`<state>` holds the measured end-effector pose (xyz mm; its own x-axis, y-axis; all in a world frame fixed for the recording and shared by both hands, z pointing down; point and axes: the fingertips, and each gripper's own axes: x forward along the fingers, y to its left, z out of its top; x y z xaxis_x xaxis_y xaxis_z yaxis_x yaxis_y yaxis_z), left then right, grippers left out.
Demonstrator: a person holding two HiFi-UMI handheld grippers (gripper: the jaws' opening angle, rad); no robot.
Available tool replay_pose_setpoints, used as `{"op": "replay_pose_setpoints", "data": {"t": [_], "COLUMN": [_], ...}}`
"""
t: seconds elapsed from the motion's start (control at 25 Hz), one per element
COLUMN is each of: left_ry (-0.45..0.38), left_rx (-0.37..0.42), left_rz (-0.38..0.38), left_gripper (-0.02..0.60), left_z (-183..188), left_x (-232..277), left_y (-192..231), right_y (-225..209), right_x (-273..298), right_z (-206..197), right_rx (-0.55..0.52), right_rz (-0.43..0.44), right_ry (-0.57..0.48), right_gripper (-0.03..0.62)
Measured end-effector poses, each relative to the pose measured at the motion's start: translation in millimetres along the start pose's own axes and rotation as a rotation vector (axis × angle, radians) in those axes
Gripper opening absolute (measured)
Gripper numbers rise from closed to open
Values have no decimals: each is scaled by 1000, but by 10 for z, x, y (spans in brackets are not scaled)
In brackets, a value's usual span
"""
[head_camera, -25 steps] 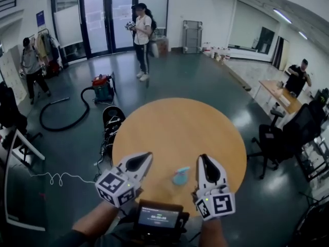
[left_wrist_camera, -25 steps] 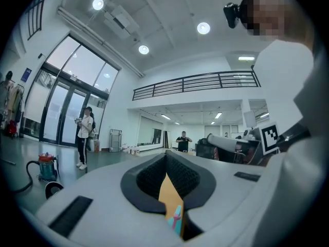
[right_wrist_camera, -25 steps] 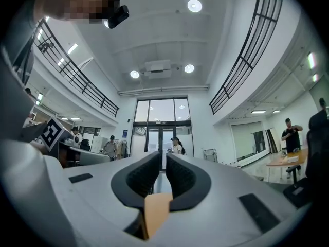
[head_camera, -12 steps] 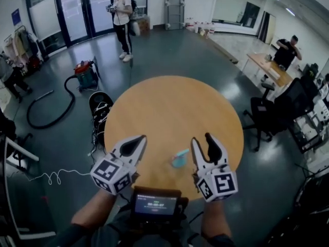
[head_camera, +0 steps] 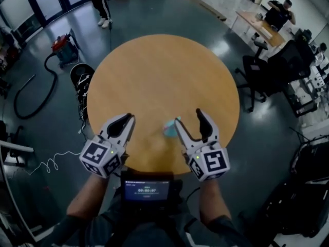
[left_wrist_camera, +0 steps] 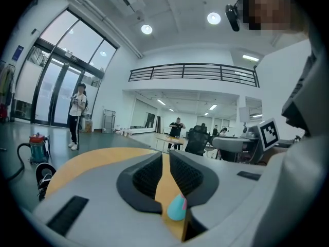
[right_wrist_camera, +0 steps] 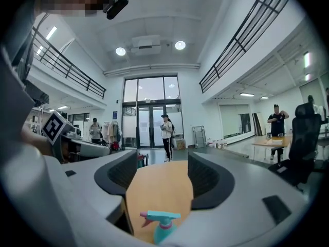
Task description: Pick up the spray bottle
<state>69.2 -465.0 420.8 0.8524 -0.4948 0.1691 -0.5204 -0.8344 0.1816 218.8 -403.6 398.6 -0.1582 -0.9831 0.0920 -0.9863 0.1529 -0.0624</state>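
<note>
- The spray bottle (head_camera: 169, 128) stands upright on the round table (head_camera: 154, 60), near its front edge. It is untouched, so the whole pick-up remains.
- The right gripper (head_camera: 188, 118) is just beside it. Its jaws are spread, having just opened, with nothing between them.
- The left gripper (head_camera: 126, 119) is farther off, its jaws just parted to an empty slit.
- The tabletop beyond the bottle offers open room, but the front rim is close.

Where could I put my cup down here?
Most of the round table is bare, from the spray bottle to the far rim. Crowded only near the front edge: the bottle sits between the left gripper and right gripper.
</note>
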Motion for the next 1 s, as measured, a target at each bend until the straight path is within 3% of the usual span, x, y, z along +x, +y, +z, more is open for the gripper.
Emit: {"op": "replay_pose_setpoints", "data": {"t": [0.12,0.4,0.72,0.92,1.0], "left_ry": [21,95,197,238,257], "left_rx": [-21,-44,-79,-92,-101], "left_rz": [-6,-2,-27,-32,-38], "left_gripper": [94,153,192,246,296], "left_z": [-163,-636,-1371,-1748,-1886], "left_x": [63,156,248,345,386], "left_y": [29,169,338,408,422], "right_y": [-49,-82,-53,-45,-42], "right_x": [17,103,179,244,268], "right_z": [-241,-865,-1661,-2091,-2241], "right_rx": [16,40,75,85,90], "right_rz": [-12,3,1,25,34], "right_ry": [46,156,283,331,350], "right_gripper": [321,389,419,496,516]}}
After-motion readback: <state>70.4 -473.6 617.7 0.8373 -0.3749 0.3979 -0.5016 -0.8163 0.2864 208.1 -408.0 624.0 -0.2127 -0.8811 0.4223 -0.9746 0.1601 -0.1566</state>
